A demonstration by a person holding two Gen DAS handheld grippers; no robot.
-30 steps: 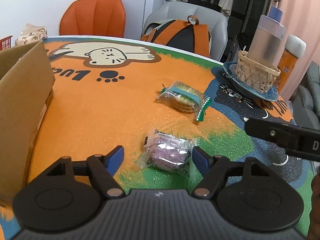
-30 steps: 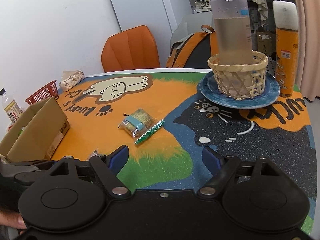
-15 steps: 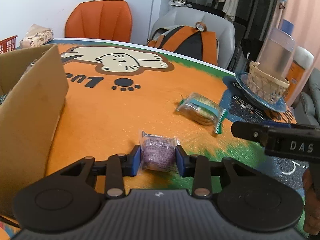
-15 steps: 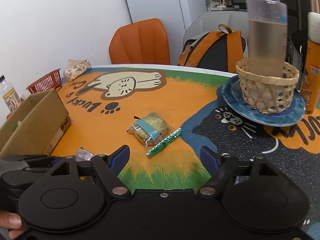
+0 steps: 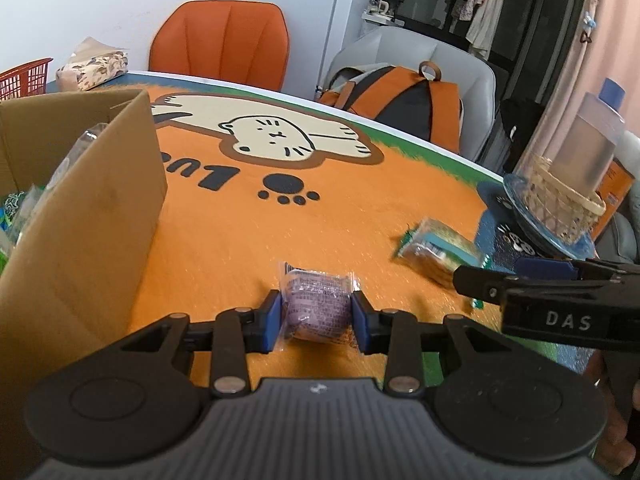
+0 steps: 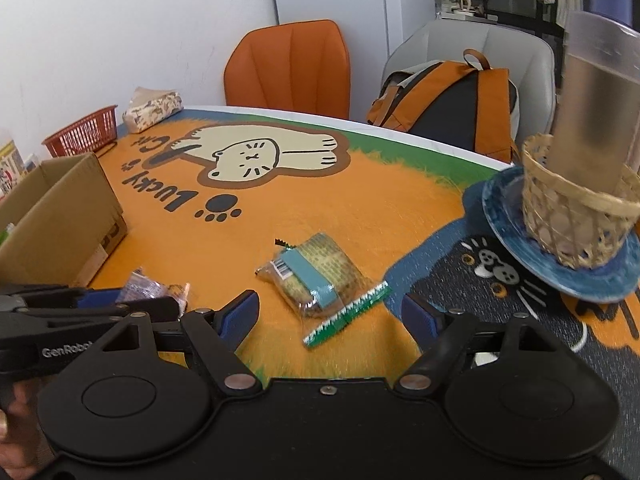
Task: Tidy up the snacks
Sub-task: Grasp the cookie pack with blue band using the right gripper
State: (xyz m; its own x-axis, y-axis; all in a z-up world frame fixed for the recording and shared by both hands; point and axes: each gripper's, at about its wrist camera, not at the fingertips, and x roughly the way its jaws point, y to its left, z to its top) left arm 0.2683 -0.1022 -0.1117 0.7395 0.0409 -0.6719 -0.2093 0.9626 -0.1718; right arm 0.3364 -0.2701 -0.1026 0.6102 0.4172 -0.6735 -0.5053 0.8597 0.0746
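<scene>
Purple snack packet [image 5: 318, 310] pinched in left gripper [image 5: 316, 322] just above the mat, right of open cardboard box [image 5: 84, 216] holding wrappers. Right gripper [image 6: 330, 312] spread, empty, near cracker pack [image 6: 316, 280]. Far right, bottle [image 6: 596, 120] upright in wicker basket [image 6: 572, 220].

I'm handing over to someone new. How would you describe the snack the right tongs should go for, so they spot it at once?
Start at the blue plate with the woven basket, then look toward the cardboard box. On the orange mat between them lies a clear pack of tan crackers with a teal band and green edge. The other snack is purple and already gripped by the left tongs.
</scene>
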